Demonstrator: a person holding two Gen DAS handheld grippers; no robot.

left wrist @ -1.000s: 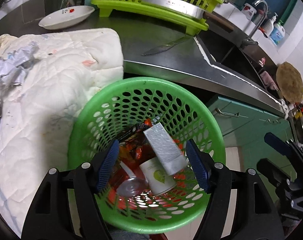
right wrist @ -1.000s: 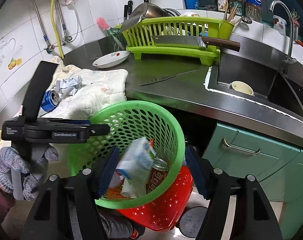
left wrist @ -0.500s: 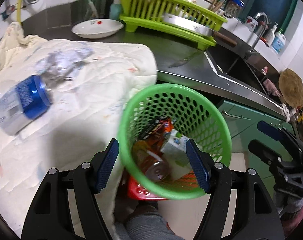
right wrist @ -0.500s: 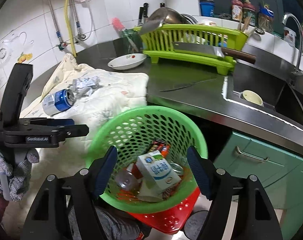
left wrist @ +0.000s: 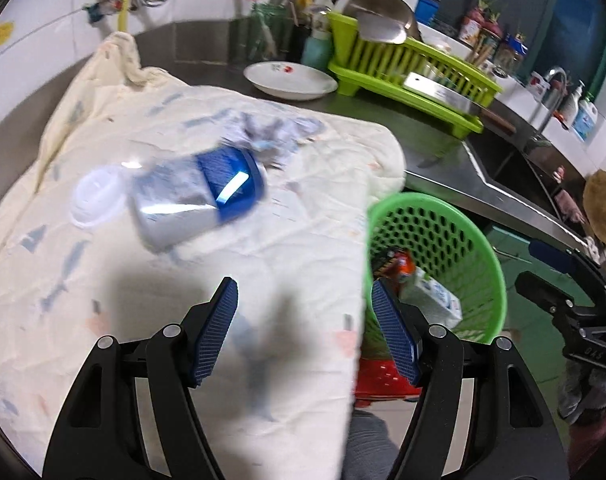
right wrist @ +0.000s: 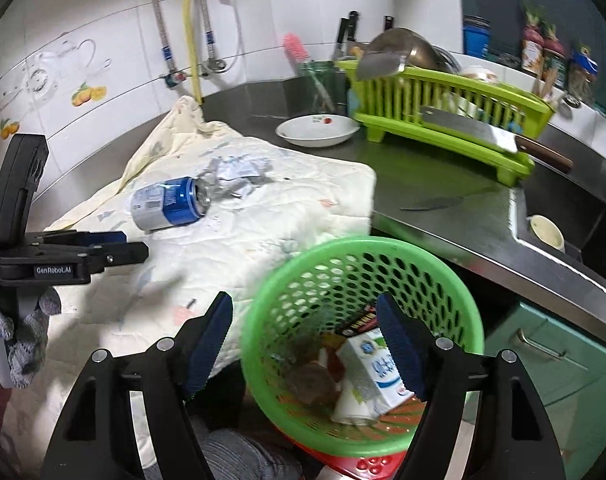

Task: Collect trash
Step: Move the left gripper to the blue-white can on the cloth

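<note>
Blue can [left wrist: 199, 204] on the cloth [left wrist: 303, 240], well beyond empty, parted left tongs [left wrist: 305, 328]

blue can [left wrist: 199, 204] motion-blurred, crumpled paper [left wrist: 275, 136] smeared

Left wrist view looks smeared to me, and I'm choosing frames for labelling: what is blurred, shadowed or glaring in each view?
Left wrist view: the blue can is motion-smeared with bright glare streaks, and a dark soft shadow falls on the quilted cloth. Right wrist view: the same can and crumpled paper are sharp, the green basket rim is slightly blurred; fisheye bends the counter edge.
</note>
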